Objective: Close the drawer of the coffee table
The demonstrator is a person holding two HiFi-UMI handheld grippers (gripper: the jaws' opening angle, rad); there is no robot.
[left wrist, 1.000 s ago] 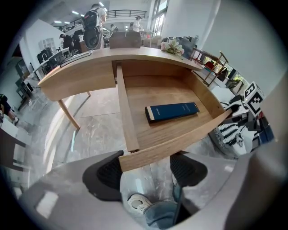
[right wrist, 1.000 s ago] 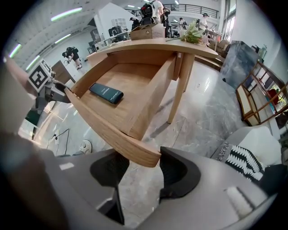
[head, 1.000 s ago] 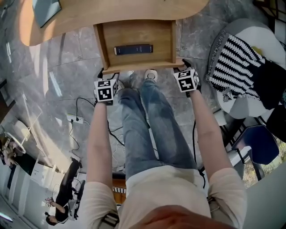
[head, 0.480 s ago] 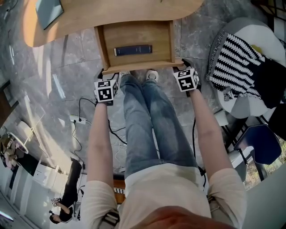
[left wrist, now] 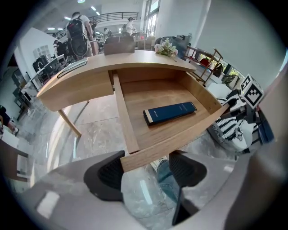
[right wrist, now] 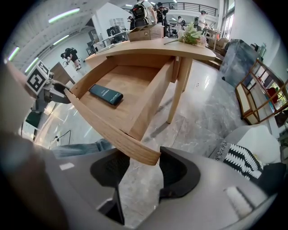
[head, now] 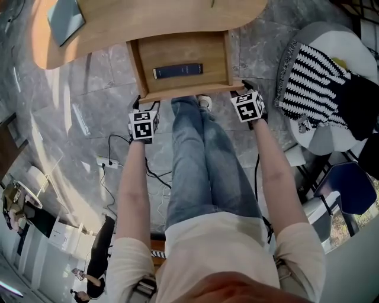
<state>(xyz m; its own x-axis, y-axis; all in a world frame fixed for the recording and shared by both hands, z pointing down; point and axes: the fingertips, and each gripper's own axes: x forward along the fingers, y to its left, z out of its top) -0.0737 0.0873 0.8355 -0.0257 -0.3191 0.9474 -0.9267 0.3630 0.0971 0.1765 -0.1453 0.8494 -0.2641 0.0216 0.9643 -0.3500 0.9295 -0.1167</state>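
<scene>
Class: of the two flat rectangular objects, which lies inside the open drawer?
The dark blue book, flat on the drawer floor; the grey slab lies on top of the coffee table.

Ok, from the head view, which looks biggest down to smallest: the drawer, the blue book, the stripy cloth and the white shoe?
1. drawer, the biggest
2. stripy cloth, a bit smaller
3. blue book
4. white shoe, the smallest, though a leg hides part of it
</scene>
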